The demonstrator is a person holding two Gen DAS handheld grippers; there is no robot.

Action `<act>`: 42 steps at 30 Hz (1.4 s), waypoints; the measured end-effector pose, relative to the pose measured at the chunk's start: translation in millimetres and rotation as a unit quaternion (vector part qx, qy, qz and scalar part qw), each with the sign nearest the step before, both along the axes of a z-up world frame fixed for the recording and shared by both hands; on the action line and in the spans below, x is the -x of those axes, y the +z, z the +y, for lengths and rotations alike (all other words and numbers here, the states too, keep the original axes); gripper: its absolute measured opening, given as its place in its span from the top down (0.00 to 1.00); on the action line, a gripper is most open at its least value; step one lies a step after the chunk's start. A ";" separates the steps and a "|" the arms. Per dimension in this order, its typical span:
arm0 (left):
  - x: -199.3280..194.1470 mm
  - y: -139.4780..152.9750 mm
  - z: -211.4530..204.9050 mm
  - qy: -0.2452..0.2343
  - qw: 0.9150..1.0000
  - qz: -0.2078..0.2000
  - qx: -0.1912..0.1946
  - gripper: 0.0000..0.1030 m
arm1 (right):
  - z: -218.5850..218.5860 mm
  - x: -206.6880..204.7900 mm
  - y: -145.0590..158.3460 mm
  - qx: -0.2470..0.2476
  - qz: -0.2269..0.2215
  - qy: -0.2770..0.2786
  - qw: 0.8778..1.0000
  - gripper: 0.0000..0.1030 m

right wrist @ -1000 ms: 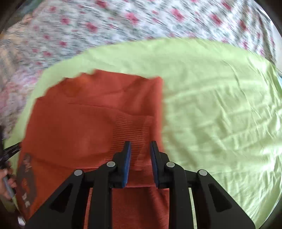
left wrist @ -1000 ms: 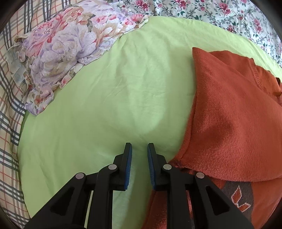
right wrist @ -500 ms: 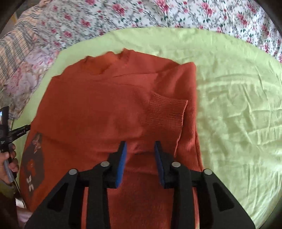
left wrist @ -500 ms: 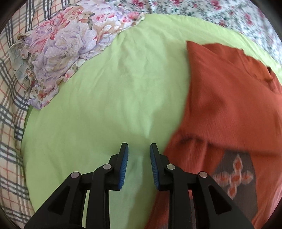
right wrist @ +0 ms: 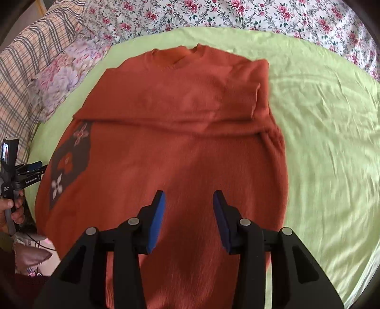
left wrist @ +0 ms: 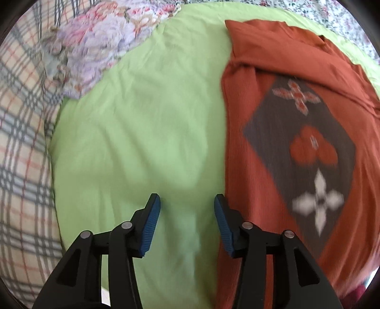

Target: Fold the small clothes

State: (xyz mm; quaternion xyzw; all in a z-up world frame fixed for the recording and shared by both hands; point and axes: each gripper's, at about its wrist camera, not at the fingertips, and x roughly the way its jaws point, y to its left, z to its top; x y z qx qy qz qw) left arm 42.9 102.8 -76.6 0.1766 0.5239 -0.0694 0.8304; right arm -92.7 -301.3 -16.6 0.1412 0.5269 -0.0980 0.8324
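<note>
An orange knitted sweater [right wrist: 185, 147] lies flat on a light green sheet [right wrist: 327, 133], neck at the far end, with both sleeves folded across its chest. A dark diamond pattern [left wrist: 306, 152] shows on its left side. My right gripper [right wrist: 188, 204] is open and empty, hovering above the sweater's lower body. My left gripper [left wrist: 186, 206] is open and empty above the green sheet [left wrist: 142, 133], just left of the sweater's [left wrist: 280, 78] left edge. The left gripper also shows in the right wrist view [right wrist: 44, 166], held in a hand.
A crumpled floral cloth [left wrist: 102, 42] lies at the far left of the green sheet. A plaid blanket [left wrist: 21, 142] runs along the left. A rose-print bedspread [right wrist: 237, 14] lies beyond the sheet. Pink items [right wrist: 33, 259] sit near the bed's near left edge.
Both grippers have opened wide and pulled back. The right sleeve cuff has been let go and now lies across the chest. The dark pattern has come into full view.
</note>
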 end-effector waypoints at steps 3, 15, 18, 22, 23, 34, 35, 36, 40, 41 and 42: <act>22.2 -1.4 13.6 -0.005 1.000 0.012 0.020 0.54 | 4.8 22.6 -1.1 0.000 0.009 -0.006 1.000 0.58; 68.2 -3.0 23.9 -0.033 0.997 0.042 0.060 0.54 | 4.3 103.0 0.6 -0.033 0.030 -0.062 0.997 0.58; 67.4 1.7 36.9 -0.023 0.991 0.067 0.112 0.54 | 4.7 123.0 2.7 -0.036 0.045 -0.066 0.996 0.58; 68.8 -1.5 43.9 -0.019 0.989 0.083 0.124 0.54 | 10.1 137.5 -0.7 -0.045 0.058 -0.061 0.995 0.58; 70.1 -2.3 42.8 -0.021 0.989 0.084 0.121 0.54 | 12.5 139.2 -2.4 -0.047 0.060 -0.060 0.995 0.58; 90.8 -9.0 13.7 -0.059 0.991 0.098 0.064 0.65 | 42.8 123.4 -16.3 -0.063 0.064 0.001 0.996 0.71; 90.6 -8.8 11.1 -0.060 0.991 0.099 0.061 0.66 | 42.3 122.5 -15.7 -0.066 0.063 0.004 0.996 0.75; 90.5 -8.3 8.9 -0.060 0.991 0.101 0.057 0.66 | 42.0 122.4 -15.8 -0.068 0.065 0.005 0.996 0.79; 86.7 -0.4 8.9 -0.048 0.989 0.118 0.072 0.64 | 40.4 121.3 -17.9 -0.075 0.069 0.007 0.995 0.79; 83.3 3.3 10.1 -0.045 0.989 0.121 0.076 0.64 | 40.3 120.8 -17.7 -0.075 0.070 0.010 0.995 0.79; 80.2 7.3 13.4 -0.039 0.987 0.128 0.086 0.63 | 40.9 121.5 -17.6 -0.074 0.072 0.011 0.995 0.79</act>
